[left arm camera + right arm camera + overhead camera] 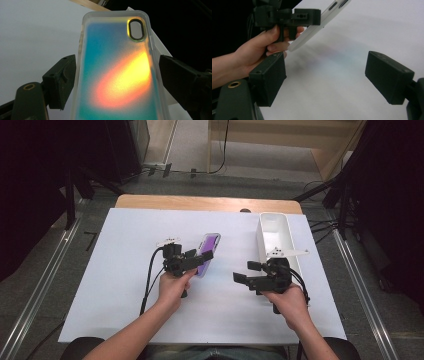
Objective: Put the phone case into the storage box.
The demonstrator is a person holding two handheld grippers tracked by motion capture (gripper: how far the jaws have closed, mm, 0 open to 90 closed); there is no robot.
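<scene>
You're gripping the phone case [208, 254] tilted in your left gripper [200, 257]; right gripper [245, 272] hovering unclenched beside the white bin [267, 238].

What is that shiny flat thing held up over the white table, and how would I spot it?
Start at the white table, then find the left tool near its middle. Between the jaws is a phone case, lifted off the surface. Its clear rim, oval camera hole and rainbow sheen distinguish it from the plain white bin at the right.

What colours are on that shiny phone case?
The phone case glows blue-green, with an orange and yellow patch and a frosted clear rim. The left gripper view shows it best.
</scene>
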